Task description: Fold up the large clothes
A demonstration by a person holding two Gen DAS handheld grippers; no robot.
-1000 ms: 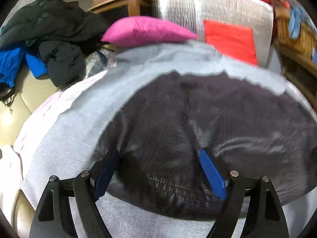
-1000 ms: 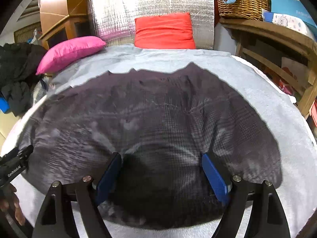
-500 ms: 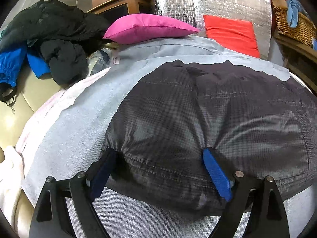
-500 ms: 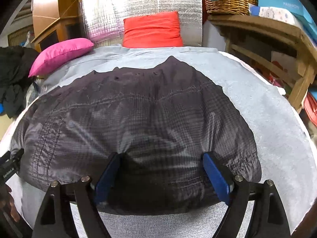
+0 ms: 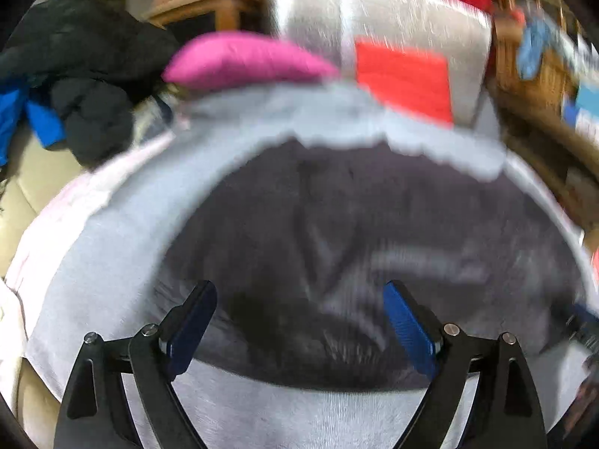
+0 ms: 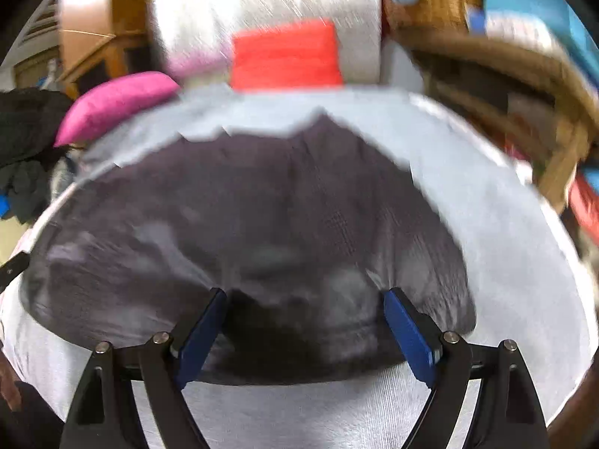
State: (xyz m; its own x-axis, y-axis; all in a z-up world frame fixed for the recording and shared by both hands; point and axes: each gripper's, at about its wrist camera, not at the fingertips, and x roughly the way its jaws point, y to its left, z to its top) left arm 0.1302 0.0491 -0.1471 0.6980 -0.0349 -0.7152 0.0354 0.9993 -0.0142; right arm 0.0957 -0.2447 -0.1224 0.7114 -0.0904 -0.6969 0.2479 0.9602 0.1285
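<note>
Two grippers hang over one garment, and from my remote seat the job looks only partly done. Starting on the left, my left gripper stands with its blue-padded jaws wide apart over the near hem of the dark grey checked jacket of thin quilted fabric; the jaws have just been opening, and the cloth lies beneath them with nothing pinched. The jacket itself is spread flat on the pale grey sheet covering the bed, its far edge short of the pink oblong cushion and the red square cushion. Moving right, my right gripper is likewise spread wide above the same hem, gripping nothing (both views are smeared, so the exact contact is hard to read). I judge the jacket laid down in a compact block, possibly already folded once; further folds, if any, remain.
</note>
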